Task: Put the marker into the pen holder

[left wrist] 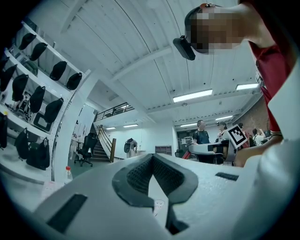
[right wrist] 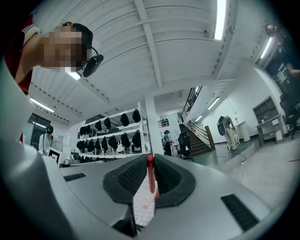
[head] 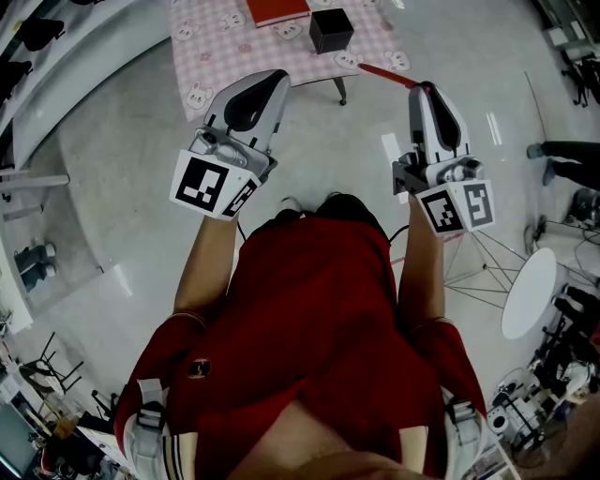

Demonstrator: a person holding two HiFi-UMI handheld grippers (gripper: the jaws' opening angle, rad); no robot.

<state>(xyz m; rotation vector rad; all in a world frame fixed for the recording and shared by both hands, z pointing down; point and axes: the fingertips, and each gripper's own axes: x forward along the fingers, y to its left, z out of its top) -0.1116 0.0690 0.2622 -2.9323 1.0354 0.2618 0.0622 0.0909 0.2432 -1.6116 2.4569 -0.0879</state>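
1. The right hand-held gripper is clenched on a red marker. The marker runs lengthwise between the two ribbed pads and juts out past the tips.
2. From the head view, that marker points from the right hand-held gripper toward the counter. It is in the air, and its free end is about over the counter's near edge, close to the near right corner.
3. The left hand-held gripper is released and empty. Its jaws stand slightly apart, and only the checked cloth shows through the gap. It hovers by the near edge, toward the counter's left side.
4. The black pen holder stands upright on the pink checked cloth. It sits a little in from the near edge, right of the middle, and apart from the marker's tip. A red book lies farther back.
5. Step in hand, as I judge it: the marker is grasped and is being carried to the holder, but it is not yet in.
6. The next move calls for three things:
   - bring the marker over the holder's open top;
   - tilt it from nearly level to upright;
   - lower the tip inside before letting go.
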